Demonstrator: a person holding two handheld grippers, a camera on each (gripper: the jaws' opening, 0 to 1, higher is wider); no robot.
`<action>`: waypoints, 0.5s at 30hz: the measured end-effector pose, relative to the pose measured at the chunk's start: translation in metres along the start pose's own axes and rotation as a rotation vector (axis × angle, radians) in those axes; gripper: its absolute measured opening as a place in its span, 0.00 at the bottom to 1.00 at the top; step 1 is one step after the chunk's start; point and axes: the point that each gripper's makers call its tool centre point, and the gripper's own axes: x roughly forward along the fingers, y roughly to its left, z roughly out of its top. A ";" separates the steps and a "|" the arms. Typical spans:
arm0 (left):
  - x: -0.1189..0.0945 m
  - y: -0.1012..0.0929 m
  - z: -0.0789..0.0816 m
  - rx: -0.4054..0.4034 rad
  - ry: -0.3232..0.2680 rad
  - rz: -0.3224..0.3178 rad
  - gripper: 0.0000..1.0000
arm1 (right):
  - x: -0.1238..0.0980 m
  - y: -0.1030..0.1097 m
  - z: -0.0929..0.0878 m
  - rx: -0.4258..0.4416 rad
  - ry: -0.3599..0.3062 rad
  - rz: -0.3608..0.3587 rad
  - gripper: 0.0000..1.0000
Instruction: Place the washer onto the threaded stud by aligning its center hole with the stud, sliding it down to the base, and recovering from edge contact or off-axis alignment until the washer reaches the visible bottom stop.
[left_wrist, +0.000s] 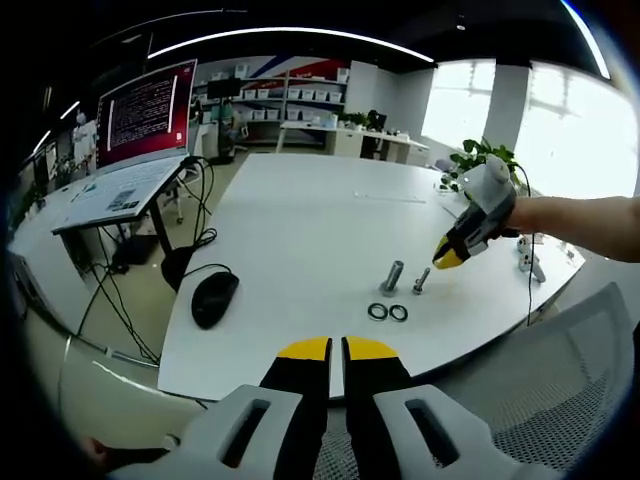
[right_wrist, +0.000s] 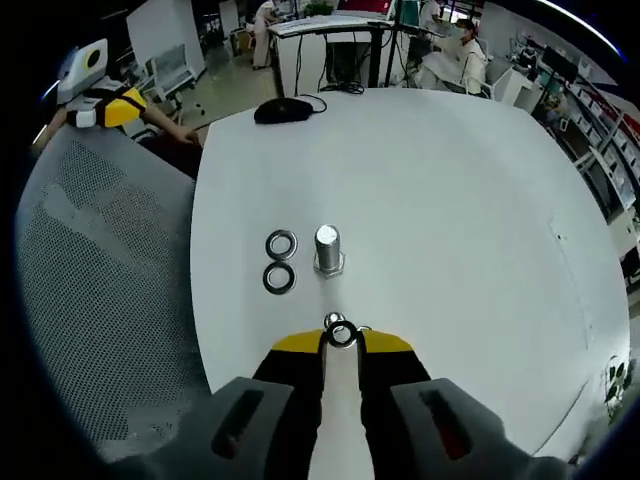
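In the right gripper view, the right gripper (right_wrist: 341, 338) sits at 6 o'clock, its yellow-tipped jaws clamped on a washer (right_wrist: 340, 333) held just above the white surface (right_wrist: 450, 200). The stud (right_wrist: 327, 249) stands upright at 12 o'clock from the held washer, near but apart from it. Two more washers (right_wrist: 280, 261) lie flat at 9 o'clock from the stud, just beside each other and near the surface's edge, which curves down the view's left side. Beyond that edge is a grey mesh chair back (right_wrist: 100, 280). A mouse (right_wrist: 283, 110) rests near the far edge at 11 o'clock. To the right of the stud the surface is wide and bare out to its far rim.

In the left gripper view, the left gripper (left_wrist: 336, 352) hovers at 6 o'clock over the near edge, jaws together with nothing between them. The right gripper (left_wrist: 452, 254) comes in at 3 o'clock, above a small bolt-like piece (left_wrist: 421, 280) standing just beside the stud (left_wrist: 392, 276). A laptop (left_wrist: 140, 140) sits on a separate desk at 10 o'clock.
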 end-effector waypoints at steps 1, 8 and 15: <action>0.000 0.000 0.000 0.000 0.000 0.000 0.01 | 0.001 0.001 0.001 -0.011 0.006 0.004 0.14; 0.000 0.001 0.000 0.002 0.003 0.001 0.01 | 0.009 0.003 0.002 -0.084 0.052 0.002 0.14; 0.000 0.000 0.000 0.002 0.003 0.001 0.01 | 0.014 0.003 0.003 -0.112 0.078 0.009 0.14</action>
